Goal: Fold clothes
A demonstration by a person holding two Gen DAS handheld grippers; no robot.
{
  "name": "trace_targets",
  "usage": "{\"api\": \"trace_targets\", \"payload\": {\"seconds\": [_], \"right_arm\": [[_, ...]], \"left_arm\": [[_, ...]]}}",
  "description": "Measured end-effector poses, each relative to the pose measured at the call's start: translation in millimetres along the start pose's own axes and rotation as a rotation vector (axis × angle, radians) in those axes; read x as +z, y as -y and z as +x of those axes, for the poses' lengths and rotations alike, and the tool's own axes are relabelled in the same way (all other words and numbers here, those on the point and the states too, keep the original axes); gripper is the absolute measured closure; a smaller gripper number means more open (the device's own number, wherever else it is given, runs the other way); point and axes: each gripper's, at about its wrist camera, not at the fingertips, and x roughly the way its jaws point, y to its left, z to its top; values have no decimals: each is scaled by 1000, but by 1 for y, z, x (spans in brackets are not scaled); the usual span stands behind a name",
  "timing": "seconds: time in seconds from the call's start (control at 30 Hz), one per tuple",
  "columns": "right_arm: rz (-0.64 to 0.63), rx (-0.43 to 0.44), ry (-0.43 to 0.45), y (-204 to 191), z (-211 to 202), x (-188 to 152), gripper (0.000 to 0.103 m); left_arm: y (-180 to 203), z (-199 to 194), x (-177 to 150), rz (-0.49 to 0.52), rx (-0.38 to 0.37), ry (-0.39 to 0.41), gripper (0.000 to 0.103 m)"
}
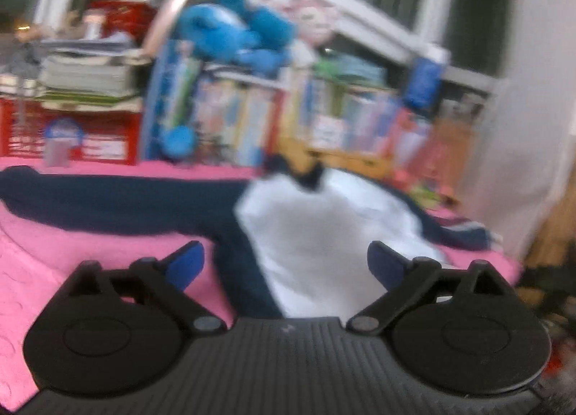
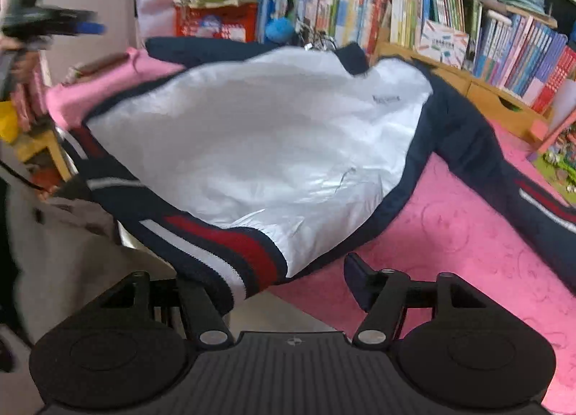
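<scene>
Left gripper body: I see black ribbed housing, two round black discs, grey pivot screws.
Left fingers: blue pads on black link arms.
Right gripper body: same black ribbed housing, small round mark at centre.
Right finger: dark blue pad.

The left wrist view looks low and nearly level across the pink surface from behind its own tongs, facing the bookshelf beneath the window; it is blurred. The right wrist view tilts steeply down over the jacket from close by, at the surface's near corner, facing the same bookshelf. Both share the jacket, pink cover, books and blue plush toy.
</scene>
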Motion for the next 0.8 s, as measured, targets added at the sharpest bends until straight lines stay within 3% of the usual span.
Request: {"api": "trace_targets", "payload": {"seconds": [0.03,0.07,0.1,0.17,0.2,0.27,0.37,0.43,0.5,0.53,0.6,0.63,0.8], "right_arm": [[3,9,9,2,-7,4,30],[14,21,19,5,-13,6,16],[35,32,40,8,-21,7,12],[71,19,39,12,-24,7,7],[87,2,24,14,-22,7,7],[81,-16,18,11,-17,7,7],[102,1,124,14,-14,23,7],[122,-34,189,25,3,47,7],[162,-51,220,39,30,74,7],[189,-50,219,47,49,90,8],[212,-20,204,59,91,117,10],[224,-4,196,65,113,131,13],[220,-46,101,83,217,180,33]], "left_arm": [[-9,16,3,-51,35,-20,5],[-22,34,4,-120,63,-48,5],[-32,50,2,-181,83,-69,7],[-34,81,3,-203,87,-85,10],[-34,96,4,-208,87,-93,10],[-14,123,11,-122,75,-91,10],[18,159,21,13,55,-98,11],[40,188,27,97,49,-113,15],[56,217,28,171,66,-136,26],[61,232,25,212,93,-151,29],[65,260,18,289,162,-191,49],[60,267,15,306,198,-199,52],[15,268,16,335,373,-195,53]]}}
